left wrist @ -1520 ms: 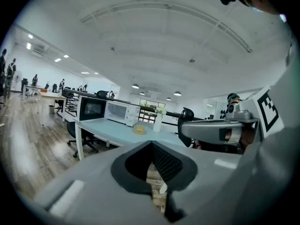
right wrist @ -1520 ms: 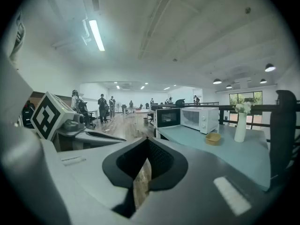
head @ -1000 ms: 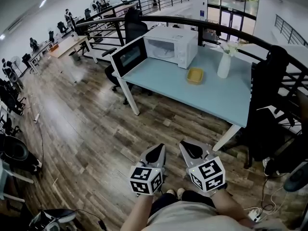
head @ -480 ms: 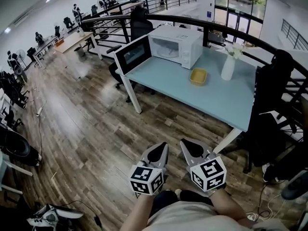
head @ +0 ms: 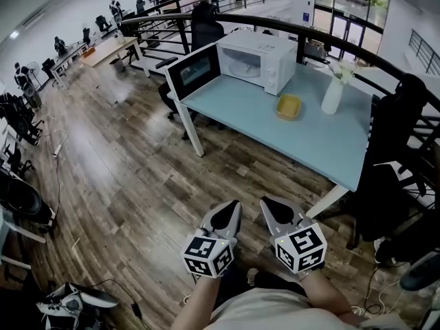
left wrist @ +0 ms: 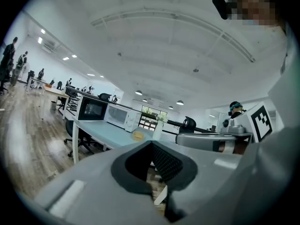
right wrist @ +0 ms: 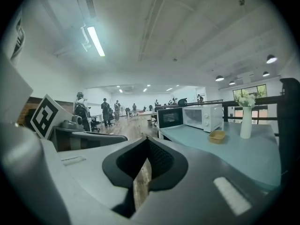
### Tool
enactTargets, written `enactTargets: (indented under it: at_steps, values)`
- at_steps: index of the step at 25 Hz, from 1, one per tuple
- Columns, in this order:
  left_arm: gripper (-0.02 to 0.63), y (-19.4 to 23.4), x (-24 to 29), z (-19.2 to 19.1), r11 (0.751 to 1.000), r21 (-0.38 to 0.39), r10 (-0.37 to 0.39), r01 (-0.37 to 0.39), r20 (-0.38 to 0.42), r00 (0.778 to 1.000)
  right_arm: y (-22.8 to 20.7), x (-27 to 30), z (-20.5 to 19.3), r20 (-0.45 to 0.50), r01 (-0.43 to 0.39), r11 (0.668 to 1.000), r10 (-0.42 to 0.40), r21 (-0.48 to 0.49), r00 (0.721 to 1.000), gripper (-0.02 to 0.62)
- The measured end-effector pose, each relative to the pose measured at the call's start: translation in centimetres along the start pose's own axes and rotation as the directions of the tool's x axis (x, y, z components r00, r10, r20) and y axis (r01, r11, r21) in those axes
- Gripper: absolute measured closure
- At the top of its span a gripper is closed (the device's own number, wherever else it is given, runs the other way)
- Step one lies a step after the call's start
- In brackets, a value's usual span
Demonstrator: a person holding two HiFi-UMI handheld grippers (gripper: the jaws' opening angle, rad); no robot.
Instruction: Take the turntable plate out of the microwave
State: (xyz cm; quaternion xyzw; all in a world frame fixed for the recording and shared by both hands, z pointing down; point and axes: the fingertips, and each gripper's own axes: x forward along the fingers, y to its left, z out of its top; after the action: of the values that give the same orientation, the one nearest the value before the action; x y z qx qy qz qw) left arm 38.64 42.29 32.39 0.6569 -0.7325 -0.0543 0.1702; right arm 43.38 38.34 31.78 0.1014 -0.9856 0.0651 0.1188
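A white microwave stands at the far left end of the light blue table, and its dark door hangs open to the left. The cavity looks pale; the turntable plate inside cannot be made out from here. Both grippers are held close to my body above the wooden floor, well short of the table. My left gripper is shut with nothing in it. So is my right gripper, just beside it. The microwave shows small in the left gripper view, and the microwave in the right gripper view.
A yellow dish and a white vase with flowers sit on the table right of the microwave. A black chair stands at the table's right end and a dark curved railing runs behind it. People and desks are far off at the left.
The head view has shifted slightly, so the table and microwave sit a little further right in the picture. Both grippers stay shut and side by side near my body.
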Motion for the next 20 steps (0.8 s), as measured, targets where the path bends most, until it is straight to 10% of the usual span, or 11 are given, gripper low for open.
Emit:
enactTargets:
  at_steps: [20]
  values:
    - [0.606,16.5,10.6,5.6,0.991,0.000,-0.132,0.133,-0.110,0.985,-5.3,17.8,5.0,0.004,0.143,0.989,-0.143,0.044,0.990,0.571]
